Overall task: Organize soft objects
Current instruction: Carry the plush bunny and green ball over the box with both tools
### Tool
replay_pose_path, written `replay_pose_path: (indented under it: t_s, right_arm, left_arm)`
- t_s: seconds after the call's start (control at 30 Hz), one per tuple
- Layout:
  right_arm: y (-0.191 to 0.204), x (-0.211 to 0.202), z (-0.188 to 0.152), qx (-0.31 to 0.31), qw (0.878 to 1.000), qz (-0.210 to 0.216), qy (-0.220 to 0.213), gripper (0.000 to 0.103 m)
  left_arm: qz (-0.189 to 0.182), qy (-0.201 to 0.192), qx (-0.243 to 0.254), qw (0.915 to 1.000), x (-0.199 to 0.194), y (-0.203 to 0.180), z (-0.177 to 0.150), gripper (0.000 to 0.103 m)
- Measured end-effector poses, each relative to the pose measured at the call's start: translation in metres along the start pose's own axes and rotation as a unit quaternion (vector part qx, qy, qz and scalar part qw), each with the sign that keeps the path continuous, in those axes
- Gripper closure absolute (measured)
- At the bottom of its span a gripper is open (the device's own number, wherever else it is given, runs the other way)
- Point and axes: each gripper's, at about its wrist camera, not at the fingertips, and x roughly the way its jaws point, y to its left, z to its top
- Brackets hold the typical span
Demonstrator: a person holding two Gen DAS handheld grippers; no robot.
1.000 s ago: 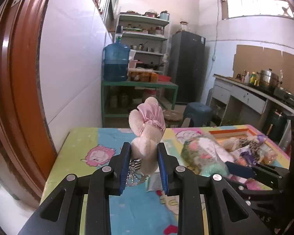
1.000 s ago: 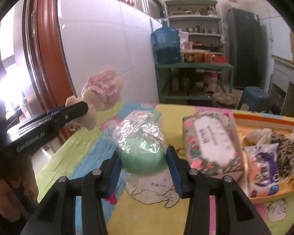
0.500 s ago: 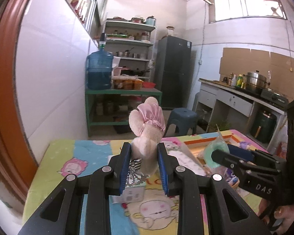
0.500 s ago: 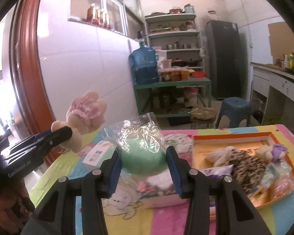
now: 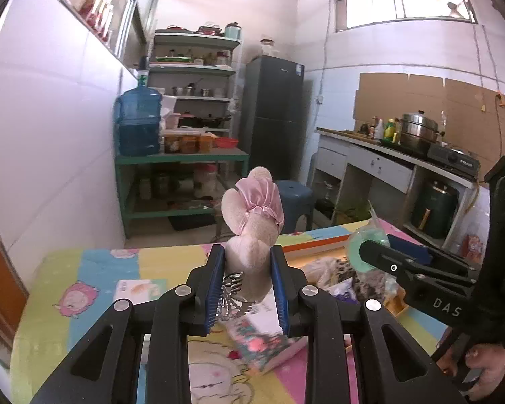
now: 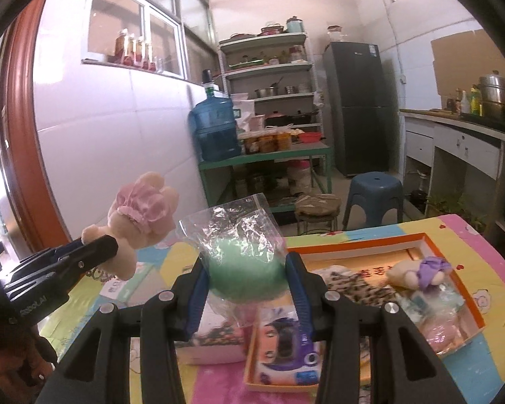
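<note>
**Both claws airborne and loaded, swinging toward the tray**

On the left, the left claw (image 5: 246, 281) is clamped on the small cream plush toy with a pink satin bonnet (image 5: 254, 227), blue pads squeezing its body and a metal keychain dangling below. A second ago the toy showed against the near left end of the counter (image 5: 84, 269) with its cartoon-print cloth; now the far edge of the flat orange-rimmed cardboard tray (image 5: 314, 243) shows just behind it, and a flowery tissue pack (image 5: 262, 343) lies on the cloth below. So the toy is off the counter and travelling right.

In the middle, the right claw (image 6: 247, 281) is clamped on the mint-green soft ball in a crinkly clear plastic bag (image 6: 244, 262), the bag's loose top standing up above the pads. It has come along the same way: a second ago the tissue pack lay to its right, and now the ball hangs over the near left corner of the tray (image 6: 454, 269).

On the right, that tray already holds a leopard-print pouch (image 6: 357, 286), a small plush with a purple bonnet (image 6: 417, 269) and some bagged items. My read: two pick-ups are done, transport is nearly over, and the open space at the tray's far side looks like the landing spot. Neither grip has slackened.
</note>
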Motion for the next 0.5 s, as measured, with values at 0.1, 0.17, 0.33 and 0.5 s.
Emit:
replay_pose_path:
  t_s: [0.1, 0.17, 0.33, 0.5]
  right_arm:
    - [-0.016, -0.001, 0.0, 0.008, 1.0, -0.007, -0.001, 0.058]
    - [-0.029, -0.001, 0.0, 0.014, 1.0, -0.013, -0.002, 0.058]
    - [-0.056, -0.003, 0.0, 0.027, 0.999, -0.026, -0.004, 0.058]
    - [-0.082, -0.005, -0.003, 0.041, 0.998, -0.038, -0.004, 0.058]
  left_arm:
    - [-0.009, 0.004, 0.003, 1.0, 0.008, -0.013, 0.002, 0.075]
    - [-0.017, 0.009, 0.005, 0.9998, 0.016, -0.023, 0.003, 0.075]
    - [-0.032, 0.02, 0.004, 0.9993, 0.032, -0.044, 0.001, 0.075]
    - [-0.043, 0.033, 0.01, 0.9984, 0.051, -0.069, -0.002, 0.075]
